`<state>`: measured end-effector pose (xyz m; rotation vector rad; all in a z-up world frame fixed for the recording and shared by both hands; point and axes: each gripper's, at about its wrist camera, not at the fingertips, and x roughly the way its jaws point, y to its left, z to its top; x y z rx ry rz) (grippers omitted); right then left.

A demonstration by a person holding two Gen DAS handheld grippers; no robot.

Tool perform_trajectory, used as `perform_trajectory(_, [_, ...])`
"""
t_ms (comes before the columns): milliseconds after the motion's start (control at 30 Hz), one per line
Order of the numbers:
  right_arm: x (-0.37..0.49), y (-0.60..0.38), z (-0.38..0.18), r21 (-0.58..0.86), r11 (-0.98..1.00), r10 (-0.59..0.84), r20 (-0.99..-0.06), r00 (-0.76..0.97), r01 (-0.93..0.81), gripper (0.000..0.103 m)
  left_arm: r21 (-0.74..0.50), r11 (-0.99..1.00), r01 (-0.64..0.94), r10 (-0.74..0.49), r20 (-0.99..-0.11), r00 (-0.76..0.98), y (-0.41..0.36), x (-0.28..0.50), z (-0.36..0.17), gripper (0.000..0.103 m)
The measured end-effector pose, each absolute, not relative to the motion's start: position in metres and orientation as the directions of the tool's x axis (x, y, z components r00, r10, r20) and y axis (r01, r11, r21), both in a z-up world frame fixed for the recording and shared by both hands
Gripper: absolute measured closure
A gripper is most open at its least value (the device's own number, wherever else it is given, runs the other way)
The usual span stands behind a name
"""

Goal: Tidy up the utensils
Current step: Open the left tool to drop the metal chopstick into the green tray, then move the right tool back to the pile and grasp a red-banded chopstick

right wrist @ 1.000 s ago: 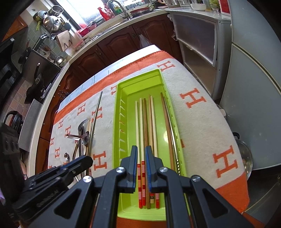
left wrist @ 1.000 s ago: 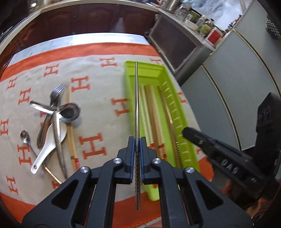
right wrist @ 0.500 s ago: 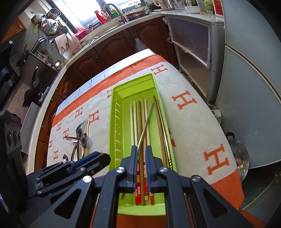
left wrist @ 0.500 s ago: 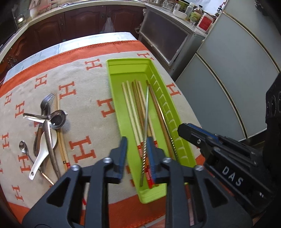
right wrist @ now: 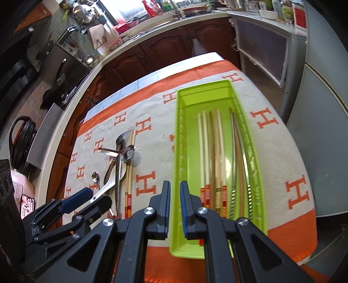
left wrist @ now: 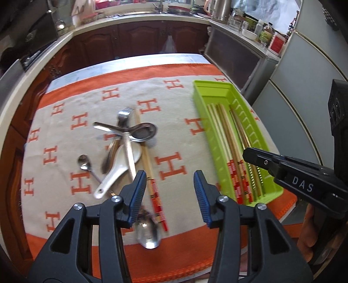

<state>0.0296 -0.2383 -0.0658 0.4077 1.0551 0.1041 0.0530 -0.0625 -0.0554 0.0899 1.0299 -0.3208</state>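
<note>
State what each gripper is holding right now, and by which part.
Nothing is held. The left gripper is opening with nothing between its jaws, above the orange-and-cream cloth. The right gripper is nearly shut and empty, at the green plastic tray.

We are in a home kitchen. Dark wooden cabinets (left wrist: 139,41) run under a pale countertop (right wrist: 152,32), where we see a sink tap (right wrist: 174,6) by a bright window, steel pots (right wrist: 81,13) hanging or stacked at the far left, and pans (right wrist: 61,74) by a stove. Jars and bottles (left wrist: 265,32) crowd the counter at the right, next to tall grey appliance doors (left wrist: 304,91). The desk wears an orange and beige cloth (left wrist: 174,139) printed with the letter H, strewn with spoons, a fork and chopsticks (left wrist: 128,143)
</note>
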Motion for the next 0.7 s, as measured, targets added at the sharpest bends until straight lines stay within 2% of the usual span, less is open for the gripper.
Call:
perform_trajectory(367, [0.040, -0.181, -0.074, 0.354, 0.935, 0.321, -0.846, 0.426, -0.002, 0.094, -0.034, 0.982, 0.188, -0.130, -0.842, 0.523, 0.002, 0.039, -0.058, 0.060])
perform_trajectory(533, [0.046, -0.166, -0.083, 0.356, 0.934, 0.337, -0.859, 0.385, -0.024, 0.094, -0.027, 0.990, 0.137, -0.097, -0.841, 0.533, 0.024, 0.040, -0.065, 0.054])
perform_trajectory(700, [0.051, -0.156, -0.092, 0.346, 0.938, 0.334, -0.873, 0.355, -0.031, 0.094, -0.034, 0.995, 0.094, -0.078, -0.850, 0.521, 0.044, 0.044, -0.075, 0.053])
